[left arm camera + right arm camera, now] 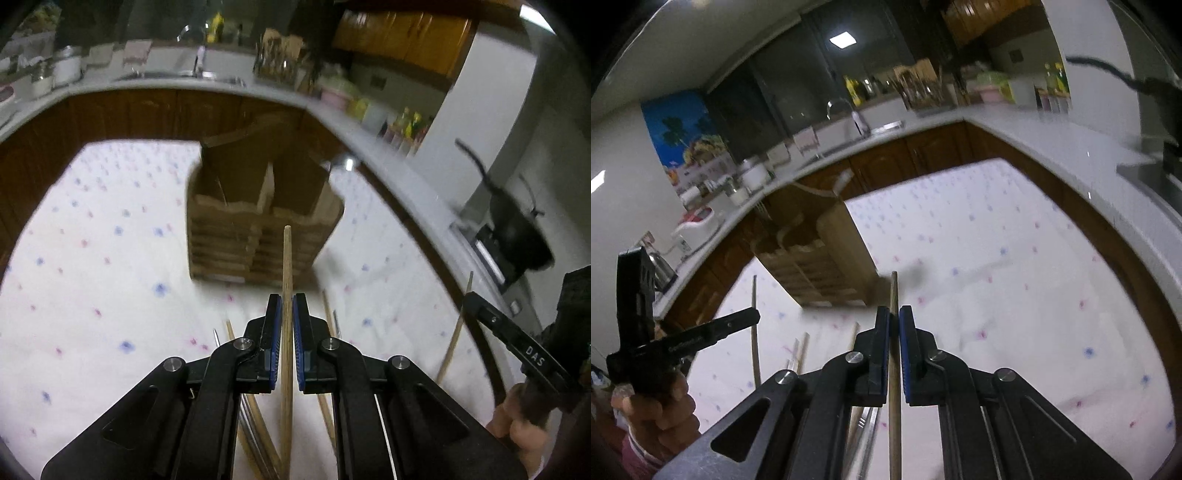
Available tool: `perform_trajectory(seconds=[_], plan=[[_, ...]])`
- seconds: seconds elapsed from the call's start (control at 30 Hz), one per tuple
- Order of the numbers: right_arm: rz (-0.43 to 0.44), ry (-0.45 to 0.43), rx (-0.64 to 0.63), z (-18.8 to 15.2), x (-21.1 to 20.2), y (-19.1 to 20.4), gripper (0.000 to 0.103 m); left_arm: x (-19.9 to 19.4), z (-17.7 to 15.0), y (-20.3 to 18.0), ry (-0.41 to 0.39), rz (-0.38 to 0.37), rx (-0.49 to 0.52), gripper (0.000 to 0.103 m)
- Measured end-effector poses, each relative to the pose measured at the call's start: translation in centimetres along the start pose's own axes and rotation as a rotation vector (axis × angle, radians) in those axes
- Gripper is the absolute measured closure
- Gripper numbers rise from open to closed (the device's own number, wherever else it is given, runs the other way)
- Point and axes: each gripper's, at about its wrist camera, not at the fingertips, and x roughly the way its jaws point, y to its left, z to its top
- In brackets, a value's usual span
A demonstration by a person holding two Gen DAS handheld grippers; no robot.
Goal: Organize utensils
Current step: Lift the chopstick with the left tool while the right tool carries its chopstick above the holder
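Chopstick in each gripper, organizer ahead.
I have the left gripper (287, 297) nearly closed on a chopstick (287, 258) running lengthwise between its fingers, tip past them toward the organizer (255, 229). My right gripper (894, 310) pinches a second chopstick (894, 291) likewise; spare chopsticks (255, 417) lie on the tabletop (110, 258) beneath.
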Motion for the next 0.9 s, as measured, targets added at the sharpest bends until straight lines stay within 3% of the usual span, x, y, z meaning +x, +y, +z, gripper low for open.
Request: perform_trajectory(seconds=[0.13, 0.4, 0.9], plan=[[0.026, -0.073, -0.021, 1.9, -1.6, 1.5, 0.098, -3.2, 1.5, 0.5, -0.084, 0.002, 0.000, 0.098], [0.067, -0.207, -0.057, 6.0, -3.5, 4.1, 0.098, -6.0, 3.6, 1.8, -0.183, 0.018, -0.016, 0.098], [0.109, -0.294, -0.105, 10.2, -3.0, 7.4, 0.098, -8.0, 8.0, 3.0, -0.293, 0.063, -0.025, 0.098]])
